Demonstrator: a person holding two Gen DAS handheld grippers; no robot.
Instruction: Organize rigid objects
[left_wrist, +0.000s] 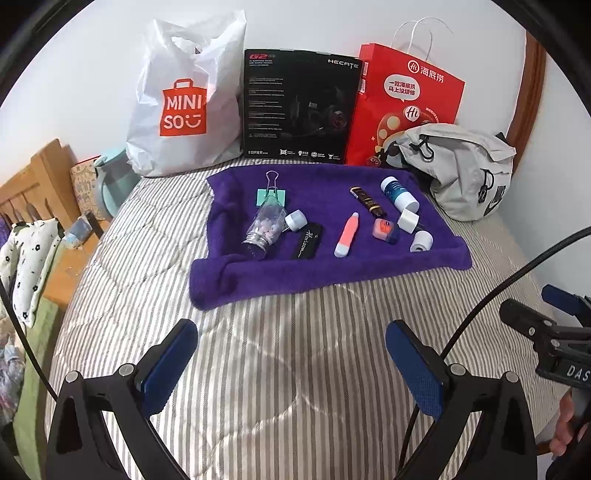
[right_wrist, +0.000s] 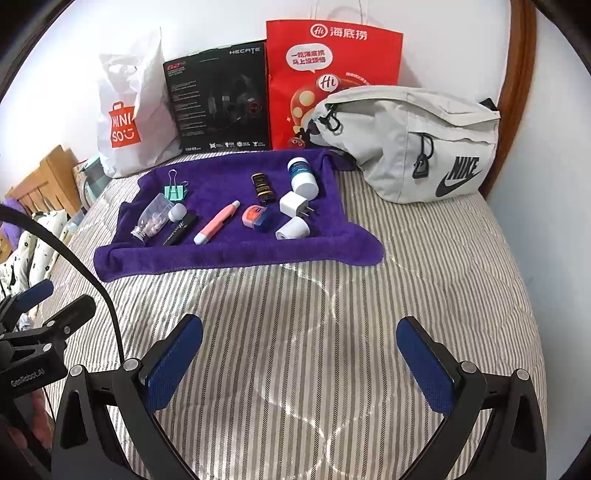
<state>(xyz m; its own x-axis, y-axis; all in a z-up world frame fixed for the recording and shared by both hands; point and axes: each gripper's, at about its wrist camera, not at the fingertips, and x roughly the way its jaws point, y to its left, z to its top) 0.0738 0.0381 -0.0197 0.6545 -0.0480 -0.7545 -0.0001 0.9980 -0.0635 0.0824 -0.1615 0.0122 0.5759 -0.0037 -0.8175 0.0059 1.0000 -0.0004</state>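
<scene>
On the striped bed (right_wrist: 332, 295), purple towel (right_wrist: 229, 254) carries the rigid items, scattered, none in line: pill bottle (right_wrist: 151, 221), pink pen (right_wrist: 217, 222), white charger (right_wrist: 293, 204), binder clip (right_wrist: 173, 191). Both my grippers, left (left_wrist: 291, 350) and right (right_wrist: 299, 350), hover short of the towel, jaws spread, empty. Judgement: approach square, pinch across narrow sides.

The red bag (right_wrist: 334, 74) hides behind the grey pouch (right_wrist: 410, 144) at its lower right. Its handles are cut by the top edge. The small print on the black box (left_wrist: 301, 107) is too small to read. The far-left teal jug (left_wrist: 110, 181) is half hidden by the white bag (left_wrist: 184, 99).
</scene>
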